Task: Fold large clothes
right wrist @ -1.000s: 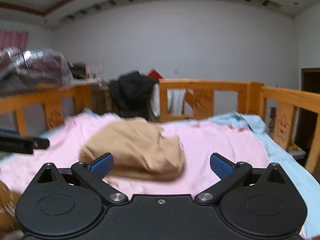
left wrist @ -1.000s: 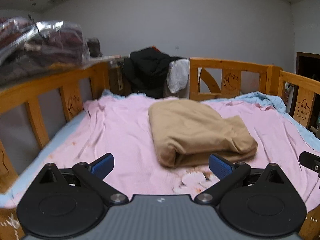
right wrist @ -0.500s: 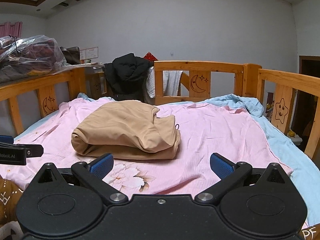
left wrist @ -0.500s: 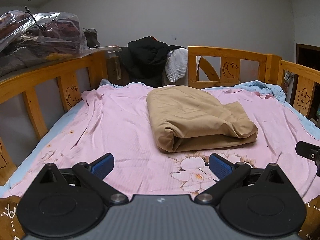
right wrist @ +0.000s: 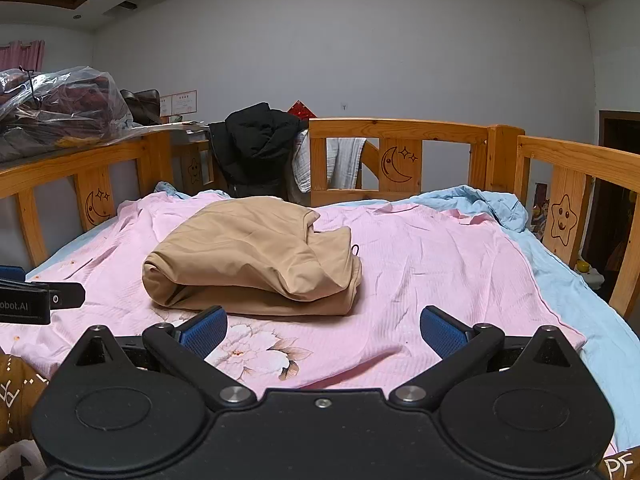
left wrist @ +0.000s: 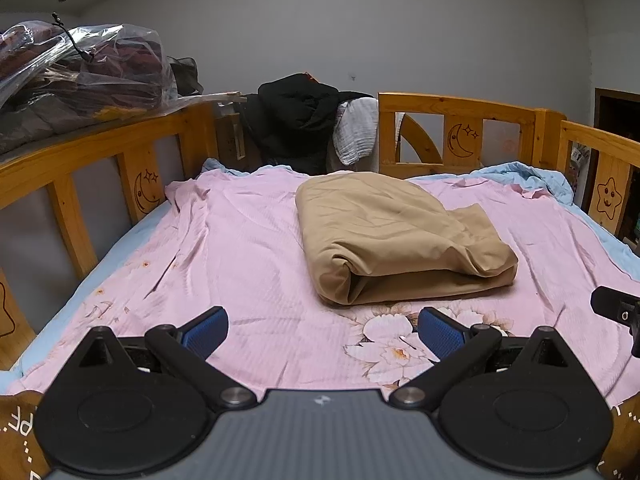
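Note:
A tan garment (left wrist: 392, 236) lies folded in a thick bundle on the pink bed sheet (left wrist: 240, 248), in the middle of the bed. It also shows in the right wrist view (right wrist: 256, 256). My left gripper (left wrist: 322, 330) is open and empty, held above the near edge of the bed, short of the bundle. My right gripper (right wrist: 322, 330) is open and empty, also back from the bundle, to its right. The right gripper's tip shows at the right edge of the left wrist view (left wrist: 616, 308); the left gripper's body shows at the left edge of the right wrist view (right wrist: 40, 300).
Wooden bed rails (left wrist: 456, 132) run round the left, far and right sides. A black jacket (left wrist: 296, 120) and a white cloth (left wrist: 356, 136) hang on the far rail. Bagged bedding (left wrist: 80, 76) sits on a ledge at left. A blue sheet (right wrist: 560, 272) lies under the pink one.
Both grippers have pulled back and steadied; the view went from blurred to sharp. The tan bundle lies in the same place. Both grippers stay open.

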The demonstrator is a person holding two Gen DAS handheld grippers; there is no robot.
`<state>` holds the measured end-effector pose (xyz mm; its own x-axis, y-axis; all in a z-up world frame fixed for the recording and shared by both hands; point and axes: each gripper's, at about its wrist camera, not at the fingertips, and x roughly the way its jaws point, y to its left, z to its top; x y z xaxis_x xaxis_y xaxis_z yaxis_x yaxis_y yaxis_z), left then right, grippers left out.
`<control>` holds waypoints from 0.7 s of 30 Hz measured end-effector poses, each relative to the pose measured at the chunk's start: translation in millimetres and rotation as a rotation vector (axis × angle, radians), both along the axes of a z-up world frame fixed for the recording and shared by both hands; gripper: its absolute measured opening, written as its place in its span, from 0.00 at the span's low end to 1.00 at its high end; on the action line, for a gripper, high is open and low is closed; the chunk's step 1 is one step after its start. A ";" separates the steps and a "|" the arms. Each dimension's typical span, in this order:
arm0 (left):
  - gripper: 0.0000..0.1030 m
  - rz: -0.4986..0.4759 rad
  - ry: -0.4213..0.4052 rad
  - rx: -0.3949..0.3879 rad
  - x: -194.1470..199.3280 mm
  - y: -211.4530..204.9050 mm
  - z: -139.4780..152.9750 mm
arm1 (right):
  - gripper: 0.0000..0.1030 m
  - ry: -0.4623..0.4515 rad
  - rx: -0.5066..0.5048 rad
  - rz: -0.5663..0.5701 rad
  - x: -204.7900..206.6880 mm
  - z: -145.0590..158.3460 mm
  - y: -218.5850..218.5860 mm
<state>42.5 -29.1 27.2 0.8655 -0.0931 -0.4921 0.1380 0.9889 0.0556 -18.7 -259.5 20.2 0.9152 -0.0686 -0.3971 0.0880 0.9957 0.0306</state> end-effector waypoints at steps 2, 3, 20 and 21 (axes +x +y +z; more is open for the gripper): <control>0.99 0.001 0.000 0.001 -0.2 0.0 0.1 | 0.99 0.000 -0.001 0.001 0.1 0.0 0.3; 0.99 0.001 -0.001 0.001 -0.2 -0.1 0.1 | 0.99 0.000 -0.001 0.000 -0.1 0.1 0.6; 0.99 -0.004 0.003 0.001 -1.4 -1.7 0.8 | 0.99 0.000 -0.001 0.001 0.0 -0.1 0.1; 1.00 -0.005 0.002 0.003 -1.4 -1.8 0.8 | 0.99 0.000 0.000 0.002 0.0 -0.2 -0.1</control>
